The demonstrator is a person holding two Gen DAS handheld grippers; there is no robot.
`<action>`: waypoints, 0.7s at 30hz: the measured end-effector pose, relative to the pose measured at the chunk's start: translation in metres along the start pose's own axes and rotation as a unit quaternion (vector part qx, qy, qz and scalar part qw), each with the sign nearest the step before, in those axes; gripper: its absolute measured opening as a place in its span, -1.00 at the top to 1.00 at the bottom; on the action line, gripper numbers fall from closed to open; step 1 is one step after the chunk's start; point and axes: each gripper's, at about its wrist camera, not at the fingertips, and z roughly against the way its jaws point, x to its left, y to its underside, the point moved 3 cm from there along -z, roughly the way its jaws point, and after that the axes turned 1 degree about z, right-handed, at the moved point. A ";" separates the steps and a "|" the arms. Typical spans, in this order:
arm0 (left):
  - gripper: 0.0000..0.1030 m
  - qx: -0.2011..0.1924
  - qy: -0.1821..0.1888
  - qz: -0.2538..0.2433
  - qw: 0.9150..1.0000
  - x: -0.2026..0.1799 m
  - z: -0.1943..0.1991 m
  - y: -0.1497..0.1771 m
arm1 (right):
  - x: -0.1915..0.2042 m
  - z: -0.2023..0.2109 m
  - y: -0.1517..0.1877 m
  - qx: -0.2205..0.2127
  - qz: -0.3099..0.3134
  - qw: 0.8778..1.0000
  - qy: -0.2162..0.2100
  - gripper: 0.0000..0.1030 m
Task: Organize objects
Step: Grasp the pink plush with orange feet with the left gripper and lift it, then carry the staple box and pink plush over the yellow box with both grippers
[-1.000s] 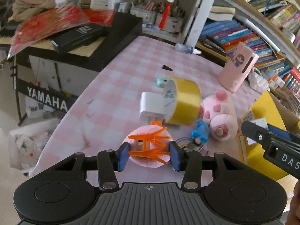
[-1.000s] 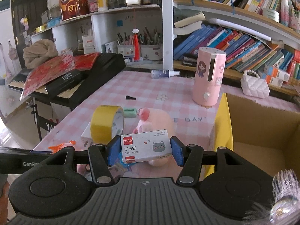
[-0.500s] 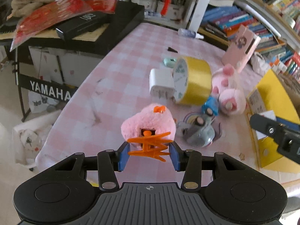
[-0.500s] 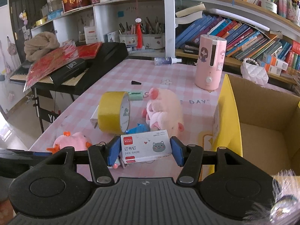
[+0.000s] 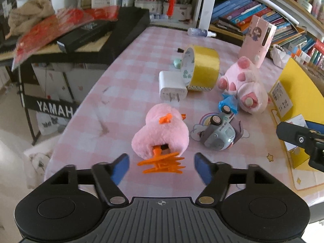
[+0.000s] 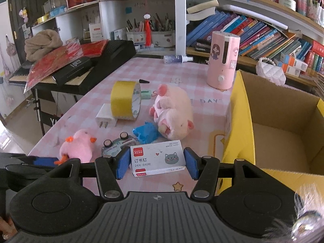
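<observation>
Pads of my left tool (image 5: pixel 162 167) are spreading apart, and the orange feet of the pink plush chick (image 5: pixel 161 135) lie between them, no longer touched by either pad. That chick rests on the pink checked table (image 5: pixel 125 85) near its front edge, just beside the small grey toy car (image 5: pixel 219 134), which lies tipped on its side on a rainbow sticker. Beyond them stands a white charger plug (image 5: pixel 172 87) touching the roll of yellow tape (image 5: pixel 202 68), which sits on its edge. To the right of the tape lies a pale pink plush animal (image 5: pixel 246 89) on its back, with a crumpled blue thing (image 5: pixel 227 105) at its feet.

My right tool (image 6: pixel 157 161) is clamped on a white staple box (image 6: pixel 158 158) with a grey cat drawn on it, one blue pad on each short end, held above the table's front part. To its right stands the open yellow cardboard box (image 6: pixel 241 121), its brown inside bare where I can see it. A pink cylinder appliance (image 6: pixel 222 60) stands upright at the far side of the table, near a small spray bottle (image 6: pixel 176 58) lying flat.
</observation>
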 end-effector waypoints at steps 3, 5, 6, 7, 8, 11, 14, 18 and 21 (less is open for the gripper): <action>-0.55 -0.004 -0.007 -0.015 1.000 -0.002 0.000 0.001 | 0.002 -0.002 0.004 0.009 0.000 1.000 -0.004 -0.05; -0.55 -0.002 -0.010 -0.022 1.000 -0.003 -0.001 0.002 | 0.003 -0.004 0.005 0.014 0.001 1.000 -0.006 -0.05; -0.55 -0.003 -0.012 -0.025 1.000 -0.004 -0.002 0.001 | 0.004 -0.005 0.006 0.016 0.002 1.000 -0.007 -0.05; -0.55 -0.005 -0.013 -0.029 1.000 -0.005 -0.002 0.000 | 0.004 -0.006 0.006 0.017 0.003 1.000 -0.007 -0.05; -0.56 -0.007 -0.013 -0.033 0.999 -0.006 -0.003 -0.001 | 0.004 -0.006 0.006 0.017 0.004 1.000 -0.008 -0.05; -0.59 -0.019 -0.019 -0.051 0.998 -0.011 -0.005 -0.010 | 0.004 -0.008 0.005 0.017 0.005 1.000 -0.007 -0.05; -0.58 -0.021 -0.036 -0.077 0.996 -0.016 -0.014 -0.017 | 0.002 -0.009 0.005 0.016 0.005 1.000 -0.006 -0.05; -0.17 0.010 -0.040 -0.088 0.995 -0.016 -0.034 -0.017 | -0.001 -0.012 0.004 0.022 0.003 1.000 -0.003 -0.05; -0.15 0.007 -0.031 -0.078 0.996 -0.013 -0.032 -0.018 | -0.002 -0.011 0.004 0.022 0.003 1.000 -0.005 -0.05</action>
